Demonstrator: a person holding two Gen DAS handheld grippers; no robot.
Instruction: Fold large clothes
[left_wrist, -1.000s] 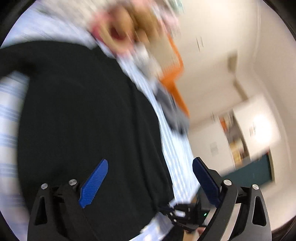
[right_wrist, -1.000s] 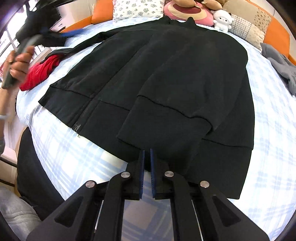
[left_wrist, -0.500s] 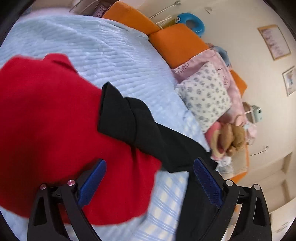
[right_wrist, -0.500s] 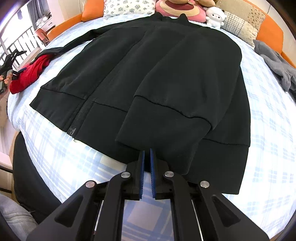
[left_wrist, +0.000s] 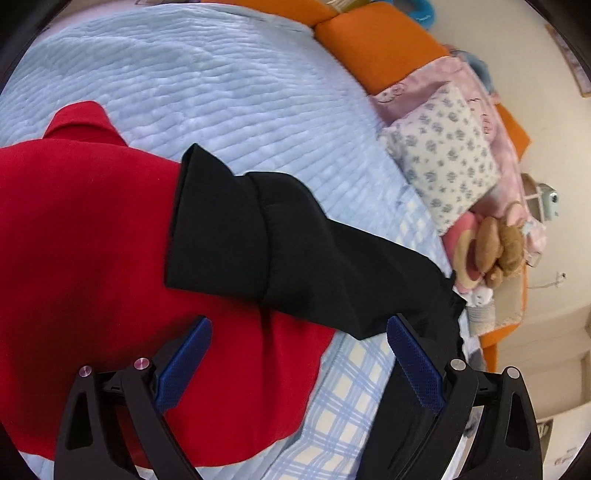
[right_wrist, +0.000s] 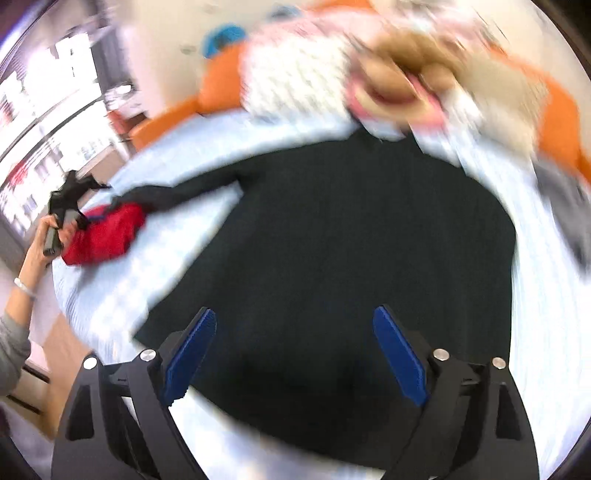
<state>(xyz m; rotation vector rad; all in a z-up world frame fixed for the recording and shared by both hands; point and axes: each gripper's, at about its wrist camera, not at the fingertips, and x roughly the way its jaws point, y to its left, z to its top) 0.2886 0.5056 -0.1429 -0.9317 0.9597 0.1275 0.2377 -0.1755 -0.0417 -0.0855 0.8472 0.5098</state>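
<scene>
black jacket (right_wrist: 332, 240) lies flat on the bed (left_wrist: 184, 74), its sleeve (left_wrist: 277, 251) draped over a red garment (left_wrist: 74, 240). left gripper (left_wrist: 295, 365) jaws apart and empty, right gripper (right_wrist: 295, 358) jaws opening, nothing between. i'd pinch the cuff at its edge, then fold inward.

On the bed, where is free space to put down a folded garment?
Free: the quilted blue bed cover beyond the red garment and black sleeve, up to the orange cushions. Crowded: the floral pillow and plush toys.
</scene>
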